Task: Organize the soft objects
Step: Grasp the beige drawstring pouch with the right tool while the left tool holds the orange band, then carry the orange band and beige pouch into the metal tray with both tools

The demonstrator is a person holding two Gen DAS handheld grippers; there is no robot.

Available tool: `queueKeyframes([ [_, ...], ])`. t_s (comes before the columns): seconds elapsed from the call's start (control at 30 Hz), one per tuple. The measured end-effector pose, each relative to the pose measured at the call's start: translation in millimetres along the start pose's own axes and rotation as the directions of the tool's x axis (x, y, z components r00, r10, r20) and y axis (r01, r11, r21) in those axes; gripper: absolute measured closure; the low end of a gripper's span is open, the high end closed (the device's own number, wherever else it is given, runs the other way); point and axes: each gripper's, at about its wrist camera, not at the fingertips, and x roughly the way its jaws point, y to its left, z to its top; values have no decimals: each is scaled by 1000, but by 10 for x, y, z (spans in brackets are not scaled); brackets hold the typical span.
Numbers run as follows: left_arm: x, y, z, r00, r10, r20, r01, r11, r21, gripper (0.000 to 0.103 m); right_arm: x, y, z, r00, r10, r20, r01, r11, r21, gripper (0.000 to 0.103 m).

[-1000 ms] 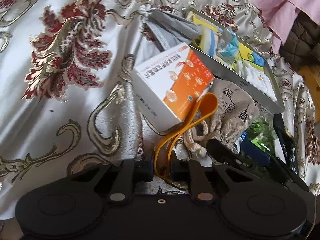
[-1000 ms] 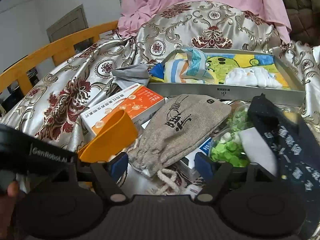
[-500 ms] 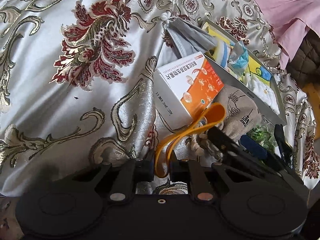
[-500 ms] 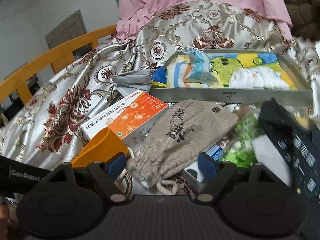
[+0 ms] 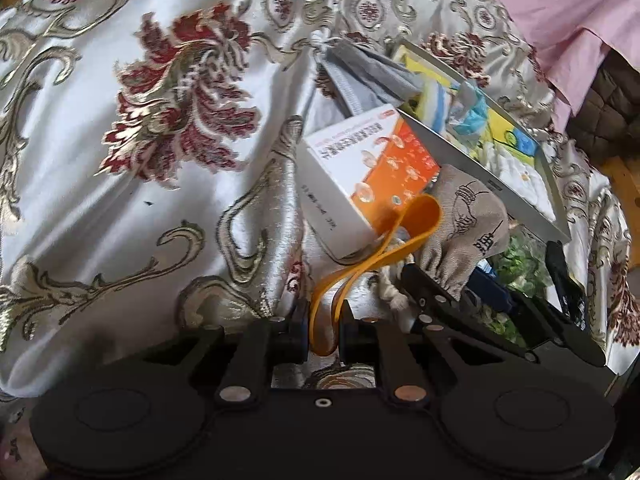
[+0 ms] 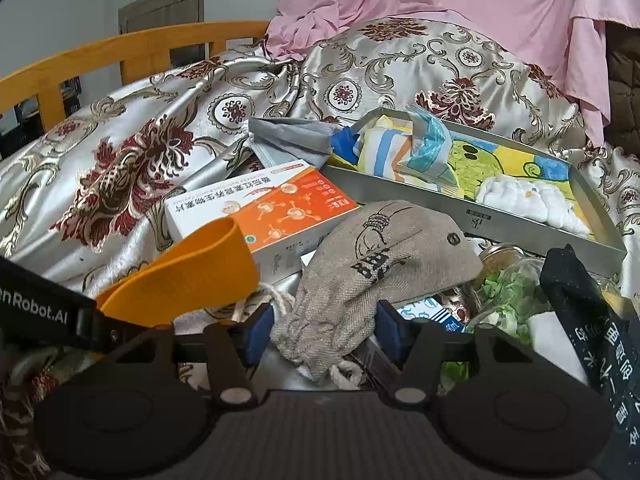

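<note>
My left gripper (image 5: 324, 330) is shut on an orange elastic band (image 5: 384, 248), whose loop arcs up over the corner of a white-and-orange box (image 5: 368, 176). The band also shows in the right wrist view (image 6: 188, 272). My right gripper (image 6: 320, 332) is open, its blue-padded jaws on either side of the gathered neck of a beige drawstring pouch (image 6: 380, 268), not closed on it. The pouch also shows in the left wrist view (image 5: 464, 224). A metal tray (image 6: 480, 216) behind holds folded cloths and a white towel (image 6: 532, 200).
All lies on a floral satin bedspread (image 5: 140, 140). A grey pouch (image 6: 292, 140) lies left of the tray. A jar of green pieces (image 6: 508, 292) and a black printed strap (image 6: 592, 320) are at right. A wooden bed rail (image 6: 120, 52) and pink sheet (image 6: 460, 0) stand behind.
The left gripper has pulled back and left with the orange band, showing more bedspread. The right gripper has moved in low so its jaws now flank the beige pouch's neck.
</note>
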Motion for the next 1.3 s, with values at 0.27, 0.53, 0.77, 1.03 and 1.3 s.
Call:
queueKeyframes([
  [0.27,-91,-104,-17,996,-25,84,18,996,85,89,-102,-1,-40,1000,-17,-7,17,1000,11,58],
  [0.53,-207,-205,77,971,-37,235,-3,986,166,89,-370,-13,-51,993,-71,90,72,997,-13,59],
  [0.77,-477,-368,225,890,-129,438,4,962,274,89,-617,-76,3,966,-119,229,123,992,-2,59],
  [1.03,-625,-723,629,845,-245,475,73,934,351,89,-789,-260,127,927,-150,343,145,989,42,59],
  [1.3,-149,-1210,1420,798,-476,369,276,834,478,86,-927,-503,367,906,-188,378,168,982,86,58],
])
